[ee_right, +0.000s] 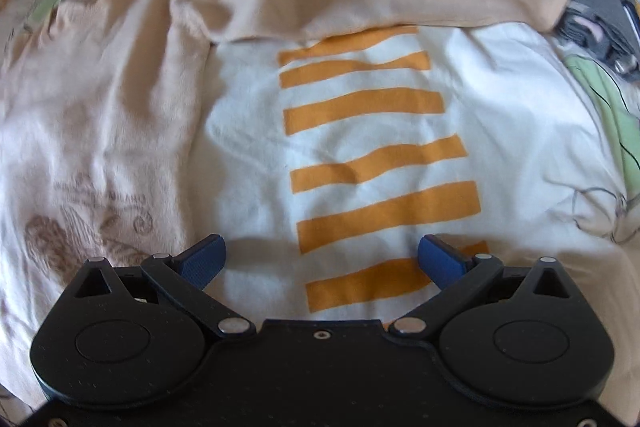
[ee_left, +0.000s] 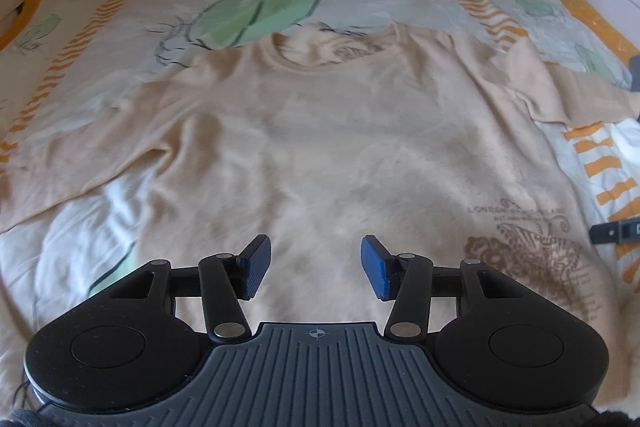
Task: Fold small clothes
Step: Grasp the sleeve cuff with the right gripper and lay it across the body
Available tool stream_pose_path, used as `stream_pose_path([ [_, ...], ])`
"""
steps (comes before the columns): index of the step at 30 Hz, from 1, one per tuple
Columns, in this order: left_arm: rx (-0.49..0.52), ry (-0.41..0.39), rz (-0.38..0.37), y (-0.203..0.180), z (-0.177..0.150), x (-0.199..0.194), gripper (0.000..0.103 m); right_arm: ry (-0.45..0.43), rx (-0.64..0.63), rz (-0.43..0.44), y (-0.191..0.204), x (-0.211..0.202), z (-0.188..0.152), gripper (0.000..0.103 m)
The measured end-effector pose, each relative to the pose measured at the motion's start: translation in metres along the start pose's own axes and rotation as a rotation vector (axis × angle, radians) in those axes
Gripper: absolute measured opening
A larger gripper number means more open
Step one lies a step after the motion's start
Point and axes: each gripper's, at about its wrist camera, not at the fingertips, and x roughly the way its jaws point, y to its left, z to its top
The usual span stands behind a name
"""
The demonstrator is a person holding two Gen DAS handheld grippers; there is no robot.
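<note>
Left wrist view: beige long-sleeved shirt [ee_left: 320, 131] spread flat on bedspread [ee_left: 120, 7], front side up. Long axis runs away from camera: round collar [ee_left: 332, 55] at far end, hem near the gripper. Sleeves out to both sides, left one [ee_left: 80, 155] angled down toward near-left, right one [ee_left: 580, 87] running off to the right edge. Brown print with lettering [ee_left: 532, 255] low on the shirt's right part. Fabric soft, knit-looking, shallow wrinkles across the chest. Left gripper [ee_left: 316, 265] pitched steeply down over lower middle of the shirt, jaws partly spread, nothing between blue ribbed pads [ee_left: 376, 267]; contact with cloth not visible. Bedspread white, printed with green leaf shapes and orange dashed stripes.

Right wrist view: same shirt's side edge [ee_right: 120, 87] fills left half, brown print [ee_right: 80, 227] at lower left. Sleeve [ee_right: 380, 3] stretched crosswise along the top, long axis left to right, cuff [ee_right: 556, 11] at far right next to a grey, blurred object [ee_right: 600, 3], not identifiable. Sleeve bunched in folds near the shoulder. Right gripper [ee_right: 322, 261] pointed steeply down over bare bedspread [ee_right: 240, 147] beside the shirt, above an orange stripe column [ee_right: 376, 163]. Jaws spread wide, blue textured pads [ee_right: 204, 261] clear of cloth, nothing pinched. Motion blur across the frame.
</note>
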Motion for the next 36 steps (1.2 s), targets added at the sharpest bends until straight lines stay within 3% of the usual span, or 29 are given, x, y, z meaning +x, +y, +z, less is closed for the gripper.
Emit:
stream_pose_path([
  [7, 0.001, 0.071, 0.046, -0.017, 0.013, 0.036, 0.049, 0.011, 0.028, 0.043, -0.007, 0.009, -0.003, 0.103],
  [11, -0.024, 0.065, 0.073, -0.021, 0.022, 0.051, 0.05, 0.029, 0.018, 0.056, -0.008, 0.012, 0.002, 0.103],
  [15, -0.05, 0.071, 0.093, -0.021, 0.032, 0.062, 0.061, 0.037, 0.021, 0.092, -0.018, 0.011, 0.011, 0.101],
  [17, -0.048, 0.073, 0.109, -0.022, 0.033, 0.067, 0.069, 0.012, 0.022, 0.111, -0.028, 0.0, 0.019, 0.087],
  [19, -0.041, 0.079, 0.138, -0.022, 0.034, 0.072, 0.084, -0.028, 0.025, 0.111, -0.041, -0.012, 0.027, 0.085],
  [22, -0.073, 0.087, 0.141, -0.016, 0.033, 0.075, 0.092, -0.138, 0.059, 0.078, -0.064, -0.031, 0.04, 0.085],
  [28, -0.119, 0.111, 0.119, -0.006, 0.034, 0.077, 0.099, -0.315, 0.129, -0.01, -0.119, -0.037, 0.088, 0.092],
  [33, -0.107, 0.108, 0.134, -0.01, 0.035, 0.078, 0.1, -0.328, 0.189, -0.108, -0.156, -0.003, 0.126, 0.089],
  [36, -0.108, 0.107, 0.132, -0.01, 0.035, 0.079, 0.101, -0.291, 0.238, -0.099, -0.173, 0.014, 0.133, 0.076],
])
